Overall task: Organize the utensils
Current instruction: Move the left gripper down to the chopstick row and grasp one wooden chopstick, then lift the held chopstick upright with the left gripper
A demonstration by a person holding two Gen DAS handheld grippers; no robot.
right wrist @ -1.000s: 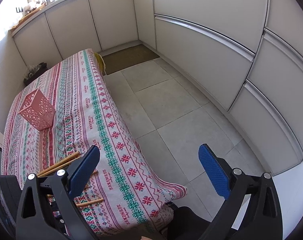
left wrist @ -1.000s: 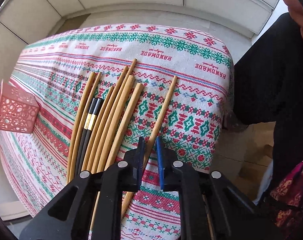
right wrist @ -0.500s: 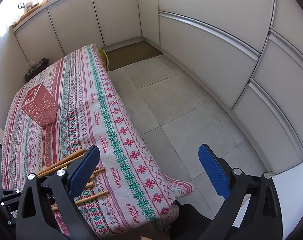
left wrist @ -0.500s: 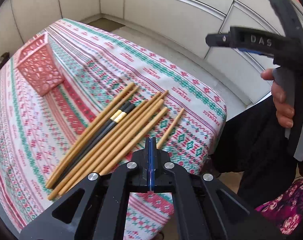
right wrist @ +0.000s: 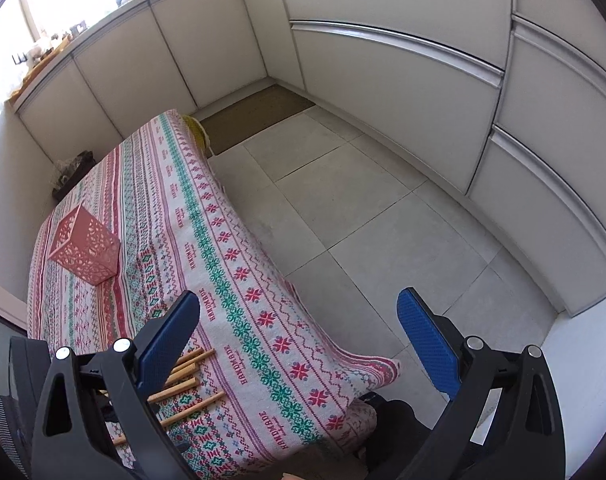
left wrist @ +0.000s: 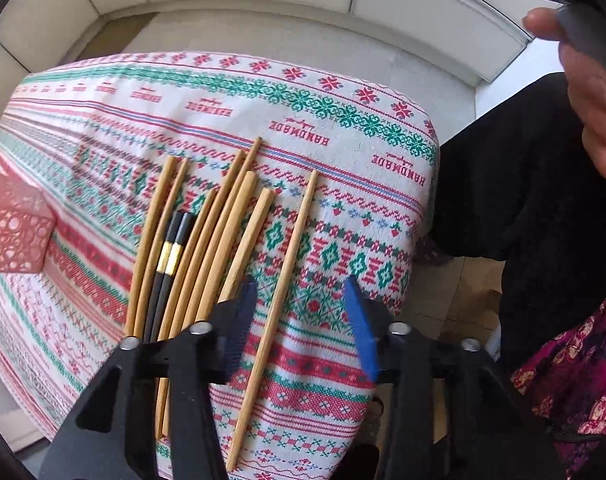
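Note:
Several wooden chopsticks (left wrist: 223, 240) and a black pair with gold bands (left wrist: 171, 252) lie side by side on the patterned tablecloth (left wrist: 343, 128). One wooden chopstick (left wrist: 291, 248) lies apart on their right. My left gripper (left wrist: 299, 300) points down over it with its jaws opening; the stick lies on the cloth between the fingers, and the pads do not touch it. My right gripper (right wrist: 299, 308) is open and empty, held over the table's corner, with the chopstick tips (right wrist: 191, 380) by its left finger.
A pink perforated holder (right wrist: 85, 250) stands upright farther along the table, also at the left edge (left wrist: 11, 232). The table edge (right wrist: 303, 320) drops to a tiled floor (right wrist: 383, 208) with cabinets around. A person's hand (left wrist: 587, 92) and dark clothing are on the right.
The left gripper's jaws, shut half a second ago, now stand apart. Its view has swung back to look straight down on the chopsticks. The right gripper has barely moved.

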